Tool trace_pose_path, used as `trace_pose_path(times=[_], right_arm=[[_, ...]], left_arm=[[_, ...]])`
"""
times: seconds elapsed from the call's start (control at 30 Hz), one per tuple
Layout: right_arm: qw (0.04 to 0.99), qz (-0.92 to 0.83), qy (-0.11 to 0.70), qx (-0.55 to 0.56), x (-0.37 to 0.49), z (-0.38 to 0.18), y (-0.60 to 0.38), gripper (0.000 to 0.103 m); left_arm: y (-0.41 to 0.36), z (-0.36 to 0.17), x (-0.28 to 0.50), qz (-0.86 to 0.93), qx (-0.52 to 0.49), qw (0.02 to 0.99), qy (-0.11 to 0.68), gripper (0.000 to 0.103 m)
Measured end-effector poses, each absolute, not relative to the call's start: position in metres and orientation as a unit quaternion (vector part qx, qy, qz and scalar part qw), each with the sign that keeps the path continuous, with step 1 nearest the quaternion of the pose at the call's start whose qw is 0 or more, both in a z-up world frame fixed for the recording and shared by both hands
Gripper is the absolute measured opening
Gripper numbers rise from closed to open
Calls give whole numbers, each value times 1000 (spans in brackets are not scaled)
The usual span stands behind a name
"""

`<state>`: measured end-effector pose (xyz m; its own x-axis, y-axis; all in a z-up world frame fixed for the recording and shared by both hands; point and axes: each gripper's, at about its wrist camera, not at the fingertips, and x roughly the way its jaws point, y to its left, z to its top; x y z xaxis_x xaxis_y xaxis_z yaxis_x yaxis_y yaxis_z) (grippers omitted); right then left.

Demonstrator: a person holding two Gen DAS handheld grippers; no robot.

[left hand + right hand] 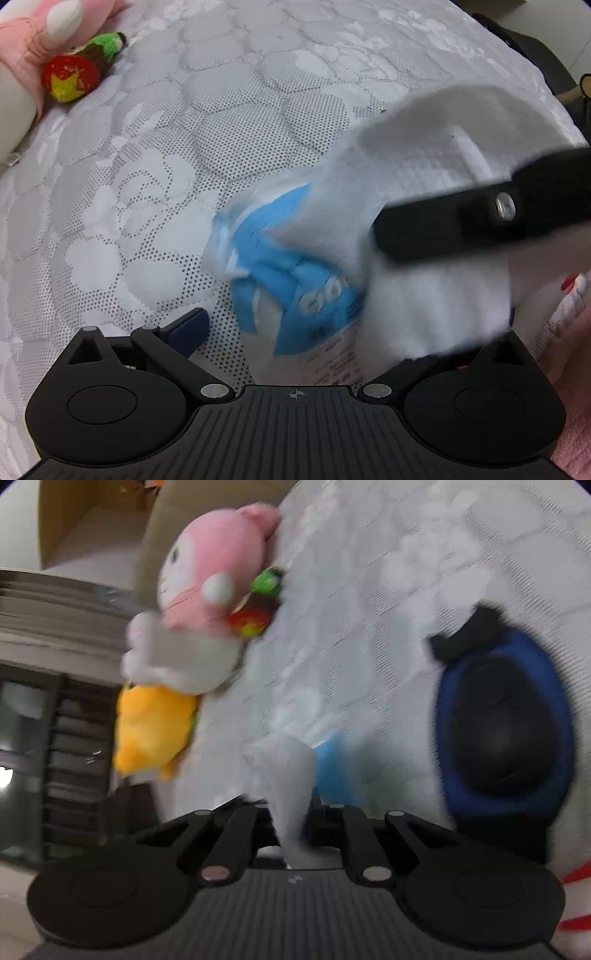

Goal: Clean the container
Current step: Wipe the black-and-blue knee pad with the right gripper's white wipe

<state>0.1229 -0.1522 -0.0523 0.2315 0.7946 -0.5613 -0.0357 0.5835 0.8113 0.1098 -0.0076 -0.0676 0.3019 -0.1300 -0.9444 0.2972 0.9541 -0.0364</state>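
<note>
In the left wrist view my left gripper (317,328) is shut on a clear plastic container with a blue label (295,280), held over the white mattress (184,147). A white cloth (417,229) covers the container's right side. The other gripper's black finger (461,225) presses on that cloth from the right. In the right wrist view my right gripper (291,812) is shut on the white cloth (288,775), with the blue label (328,768) just behind it. The view is motion-blurred.
A pink and white plush (207,590) and a yellow plush (155,727) lie at the mattress edge, with a red and green toy (81,70) beside them. The left gripper's blue and black body (506,723) fills the right of the right wrist view.
</note>
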Motion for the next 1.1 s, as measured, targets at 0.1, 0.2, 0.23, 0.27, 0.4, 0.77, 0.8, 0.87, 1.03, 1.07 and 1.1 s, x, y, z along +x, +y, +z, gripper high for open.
trace_pose_path(times=[0.1, 0.2, 0.23, 0.27, 0.4, 0.77, 0.8, 0.87, 1.03, 1.07, 1.1], right_arm=[[715, 288, 559, 306, 123, -56, -139, 11], [741, 247, 573, 249, 126, -65, -134, 12], [750, 235, 572, 236, 125, -65, -134, 12], [760, 222, 568, 224, 125, -65, -134, 12], [793, 180, 543, 209, 127, -59, -144, 12], [832, 152, 396, 357, 76, 14, -248, 16], [840, 142, 382, 358, 69, 17, -257, 16], [834, 130, 379, 378, 63, 11, -272, 16], [819, 113, 400, 396, 75, -8, -279, 16], [819, 113, 402, 393, 77, -10, -278, 16], [818, 118, 405, 392, 79, -10, -277, 16]], left_arm=[[-7, -68, 109, -133, 72, 804, 575, 103], [-5, -68, 110, -130, 67, 805, 574, 103], [-4, -68, 111, -128, 66, 806, 574, 103], [-3, -67, 113, -125, 65, 807, 573, 103], [9, -62, 120, -85, 58, 825, 555, 103], [-49, -3, 51, -320, 131, 860, 375, 103], [-64, -10, 42, -337, 171, 848, 371, 103], [-88, -28, 28, -349, 241, 823, 377, 103], [-114, -54, 3, -335, 306, 805, 383, 101], [-116, -54, 1, -336, 301, 805, 386, 94], [-117, -53, -2, -334, 298, 805, 389, 84]])
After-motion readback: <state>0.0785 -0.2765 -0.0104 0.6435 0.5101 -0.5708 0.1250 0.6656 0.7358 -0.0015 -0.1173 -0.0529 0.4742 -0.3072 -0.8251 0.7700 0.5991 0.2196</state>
